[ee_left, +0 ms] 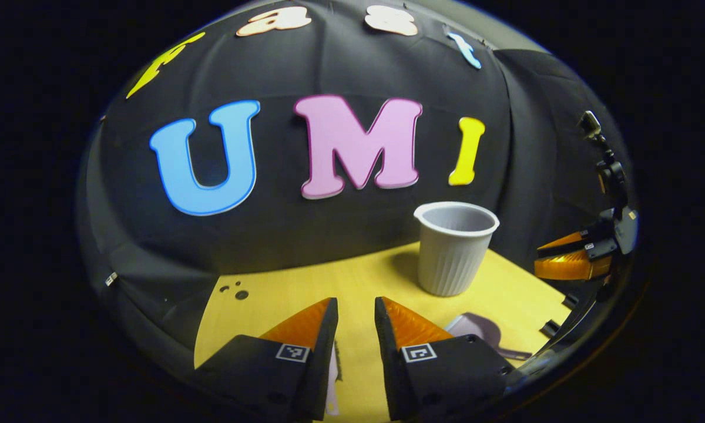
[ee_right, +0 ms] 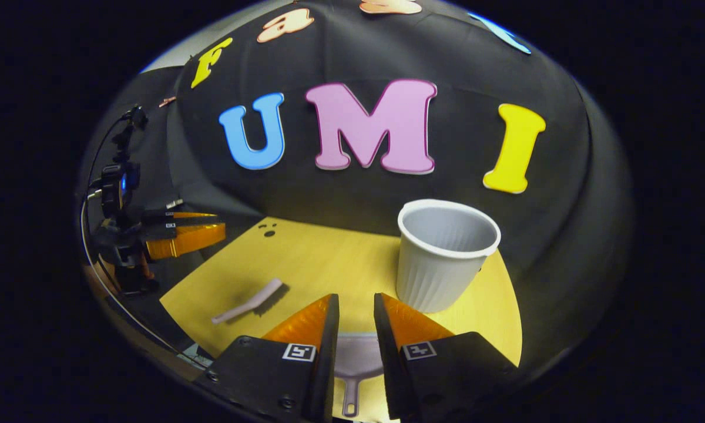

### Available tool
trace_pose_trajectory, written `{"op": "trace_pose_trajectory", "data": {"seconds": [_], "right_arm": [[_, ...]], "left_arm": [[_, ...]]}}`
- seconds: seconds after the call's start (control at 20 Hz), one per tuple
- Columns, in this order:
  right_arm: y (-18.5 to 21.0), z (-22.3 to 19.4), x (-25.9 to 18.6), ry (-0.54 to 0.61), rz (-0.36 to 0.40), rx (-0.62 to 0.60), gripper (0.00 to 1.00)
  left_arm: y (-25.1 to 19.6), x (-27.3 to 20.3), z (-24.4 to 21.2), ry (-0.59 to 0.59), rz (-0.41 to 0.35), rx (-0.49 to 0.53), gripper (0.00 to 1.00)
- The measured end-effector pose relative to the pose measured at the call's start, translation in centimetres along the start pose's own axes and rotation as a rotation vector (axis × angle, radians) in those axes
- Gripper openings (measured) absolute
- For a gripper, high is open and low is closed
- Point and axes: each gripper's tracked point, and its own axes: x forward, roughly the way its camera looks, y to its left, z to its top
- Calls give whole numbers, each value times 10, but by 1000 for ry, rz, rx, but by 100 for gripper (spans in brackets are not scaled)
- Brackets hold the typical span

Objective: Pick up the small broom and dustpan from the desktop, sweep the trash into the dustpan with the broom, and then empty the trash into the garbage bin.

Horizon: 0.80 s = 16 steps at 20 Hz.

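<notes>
On the yellow desktop [ee_left: 358,282] a small pale broom [ee_right: 249,301] lies flat at the left in the right gripper view. In the left gripper view its handle [ee_left: 332,382] shows under my left gripper [ee_left: 355,311], which hovers open above it, holding nothing. A lilac dustpan [ee_left: 476,329] lies flat to the right of it. My right gripper [ee_right: 355,308] hangs open above the dustpan [ee_right: 357,355], whose handle points toward me. A white ribbed garbage bin [ee_right: 443,258] stands upright just beyond, also in the left gripper view [ee_left: 455,249]. A few dark specks [ee_left: 235,291] lie at the far left.
The black cloth wall rises right behind the table. Each gripper appears at the other's side: the right gripper [ee_left: 570,258] at the table's right edge, the left gripper [ee_right: 182,235] at its left edge. A camera stand [ee_right: 117,182] stands at the left.
</notes>
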Motion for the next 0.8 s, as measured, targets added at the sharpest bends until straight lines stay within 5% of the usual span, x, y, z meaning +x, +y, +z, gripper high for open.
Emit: {"op": "trace_pose_trajectory", "data": {"seconds": [0.1, 0.15, 0.2, 0.35, 0.8], "right_arm": [[5, 9, -9, -53, -11, -13, 30], [8, 14, -10, -64, -13, -19, 39], [11, 19, -11, -70, -13, -25, 30], [26, 28, -11, -83, -2, -38, 43], [44, 54, -19, -137, -94, 18, 43]], "left_arm": [[-5, -3, 9, -28, -15, -2, 46], [-5, -3, 6, -27, -23, -6, 42], [-7, -5, 6, -24, -27, -11, 42], [-13, -7, 9, -30, -41, -11, 42], [-9, -14, 16, -67, -106, 40, 42]]}}
